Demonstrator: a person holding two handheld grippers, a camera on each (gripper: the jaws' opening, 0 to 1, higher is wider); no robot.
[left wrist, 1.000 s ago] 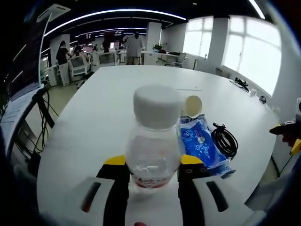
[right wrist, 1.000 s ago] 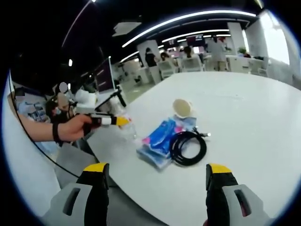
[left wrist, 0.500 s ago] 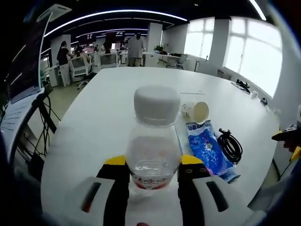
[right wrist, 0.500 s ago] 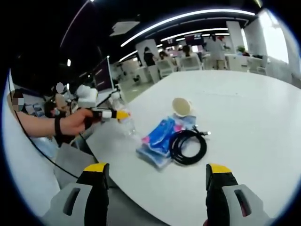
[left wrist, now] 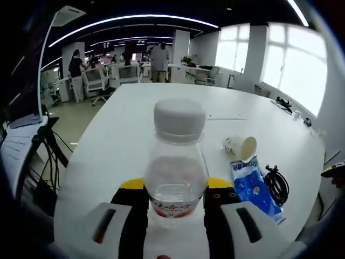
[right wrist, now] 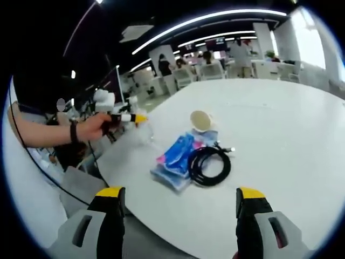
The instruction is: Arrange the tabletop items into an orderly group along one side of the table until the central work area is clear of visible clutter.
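Note:
In the left gripper view my left gripper [left wrist: 175, 190] is shut on a clear plastic bottle [left wrist: 176, 162] with a white cap, held upright over the white table [left wrist: 124, 135]. To its right lie a tipped paper cup [left wrist: 241, 147], a blue packet [left wrist: 252, 185] and a coiled black cable [left wrist: 277, 185]. In the right gripper view my right gripper [right wrist: 178, 200] stands open near the table's edge, nothing between its jaws. Ahead of it lie the blue packet [right wrist: 175, 159], the black cable [right wrist: 209, 166] and the paper cup [right wrist: 200, 120]. The left gripper [right wrist: 129, 118] with the bottle [right wrist: 143, 132] shows at the left, held by a hand.
The round white table [right wrist: 280, 135] stretches wide and bare beyond the items. Black cables and a stand [left wrist: 46, 145] hang off its left side. Desks, chairs and people [left wrist: 159, 55] fill the office at the back. Large windows [left wrist: 291, 65] line the right.
The left gripper view has swung left with the bottle, so the cup, packet and cable sit further right. In the right gripper view the left gripper with the bottle sits slightly higher.

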